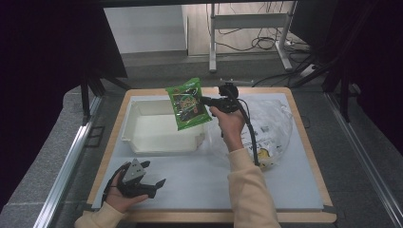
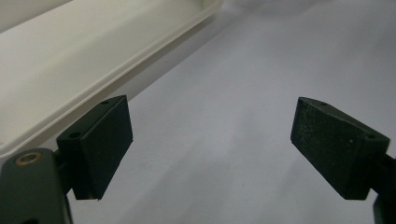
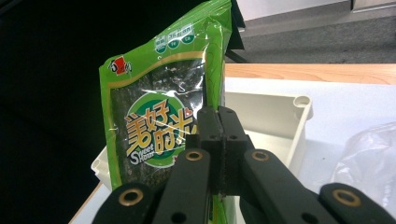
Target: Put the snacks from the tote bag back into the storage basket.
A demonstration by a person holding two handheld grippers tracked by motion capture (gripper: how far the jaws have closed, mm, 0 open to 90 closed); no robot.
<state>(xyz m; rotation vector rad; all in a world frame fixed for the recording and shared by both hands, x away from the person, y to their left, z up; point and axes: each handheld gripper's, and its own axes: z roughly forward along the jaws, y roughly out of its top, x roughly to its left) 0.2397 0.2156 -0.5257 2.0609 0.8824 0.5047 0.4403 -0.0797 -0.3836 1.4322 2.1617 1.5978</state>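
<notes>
My left claw (image 1: 153,182) rests spread and empty on the worktop (image 1: 199,190), just before the white bin (image 1: 142,137). My right claw (image 1: 207,100) pinches the green snack packet (image 1: 188,103), held above the bin's right end.

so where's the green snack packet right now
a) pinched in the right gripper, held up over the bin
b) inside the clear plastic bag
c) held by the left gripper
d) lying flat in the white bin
a: the right gripper is clamped on the edge of the green snack packet, which hangs above the white bin.
</notes>
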